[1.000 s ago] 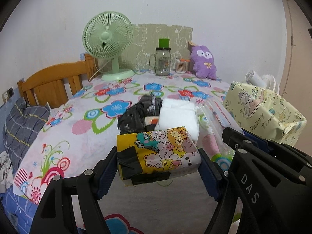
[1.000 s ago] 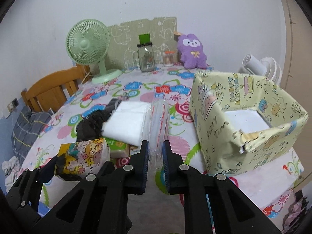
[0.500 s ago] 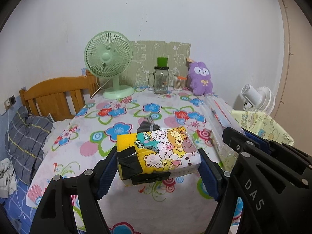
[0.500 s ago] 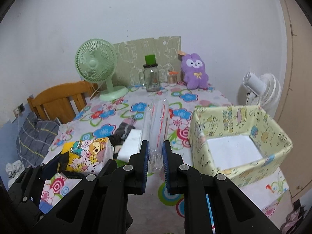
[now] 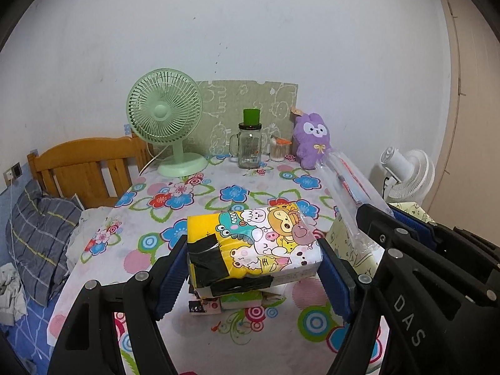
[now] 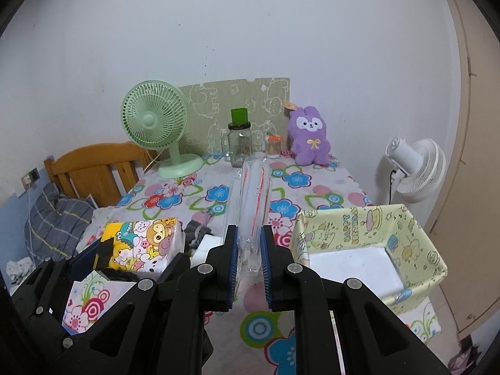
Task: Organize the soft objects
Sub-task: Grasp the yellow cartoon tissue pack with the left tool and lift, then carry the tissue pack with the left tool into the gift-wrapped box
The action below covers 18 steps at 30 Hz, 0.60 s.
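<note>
The cartoon-printed tissue pack (image 5: 254, 243) is held across its long axis between the blue pads of the left tongs (image 5: 250, 268), which are spread wide to span it; it is carried clear of the bench (image 5: 200, 197), with a few packs left on the cloth beneath it. The clear plastic packet (image 6: 251, 206) is pinched in the right tongs (image 6: 248, 259), which are narrowed to almost nothing on it, and its long axis is pointed straight ahead, away from the camera.

The yellow patterned box (image 6: 359, 222), open at the top with a white lining at its floor, is judged the likely place for both loads. It is seen just to the right of the right tongs and a little lower, so the right hand is the nearer one. From the left tongs the box lies further right, with the right tongs and the packet between; the pack would probably be swung over or behind them, and a clash of the two tools is the thing to be watched.

A white pad (image 6: 203, 247) and a dark crumpled cloth (image 6: 197, 229) are left on the bench between the two tools. Well apart at the far edge are a green fan (image 6: 154, 123), a glass jar (image 6: 239, 147) and a purple plush (image 6: 309, 137), none of them in the way. A white fan (image 6: 415, 168) stands off the bench behind the box.
</note>
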### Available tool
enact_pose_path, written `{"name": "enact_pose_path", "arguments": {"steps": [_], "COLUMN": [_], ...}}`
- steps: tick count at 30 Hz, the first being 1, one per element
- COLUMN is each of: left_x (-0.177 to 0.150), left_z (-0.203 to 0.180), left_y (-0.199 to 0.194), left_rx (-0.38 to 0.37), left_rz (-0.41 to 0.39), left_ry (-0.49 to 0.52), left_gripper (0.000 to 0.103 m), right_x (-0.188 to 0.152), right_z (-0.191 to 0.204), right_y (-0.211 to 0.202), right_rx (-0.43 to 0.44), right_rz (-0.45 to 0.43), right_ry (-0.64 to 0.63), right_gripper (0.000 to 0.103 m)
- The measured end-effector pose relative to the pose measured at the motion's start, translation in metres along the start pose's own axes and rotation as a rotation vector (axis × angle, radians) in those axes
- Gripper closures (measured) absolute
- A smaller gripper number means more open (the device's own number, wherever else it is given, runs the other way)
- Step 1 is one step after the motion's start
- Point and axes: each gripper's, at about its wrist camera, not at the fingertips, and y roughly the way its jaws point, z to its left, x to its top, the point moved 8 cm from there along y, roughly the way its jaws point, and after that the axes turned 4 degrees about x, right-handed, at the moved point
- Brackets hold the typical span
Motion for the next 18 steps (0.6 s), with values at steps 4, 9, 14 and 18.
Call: {"name": "enact_pose_path", "arguments": {"steps": [4, 9, 14, 18], "left_x": [0.003, 0.006, 0.011, 0.012], "left_z": [-0.006, -0.017, -0.031, -0.043], "left_y": [0.002, 0.005, 0.01, 0.014], "left_rx": [-0.002, -0.014, -0.032, -0.043], "left_rz": [-0.001, -0.003, -0.011, -0.01], "left_ry": [0.001, 0.008, 0.017, 0.02], "left_gripper": [0.024, 0.024, 0.024, 0.024], "right_x": [0.004, 0.007, 0.011, 0.013], "right_z": [-0.004, -0.013, -0.025, -0.036], "right_y": [0.001, 0.002, 0.001, 0.002], "right_rx": [0.005, 0.007, 0.004, -0.008], "right_rz": [0.0, 0.0, -0.007, -0.007], "right_ry": [-0.006, -0.006, -0.009, -0.011], "right_gripper": [0.086, 0.086, 0.086, 0.086]}}
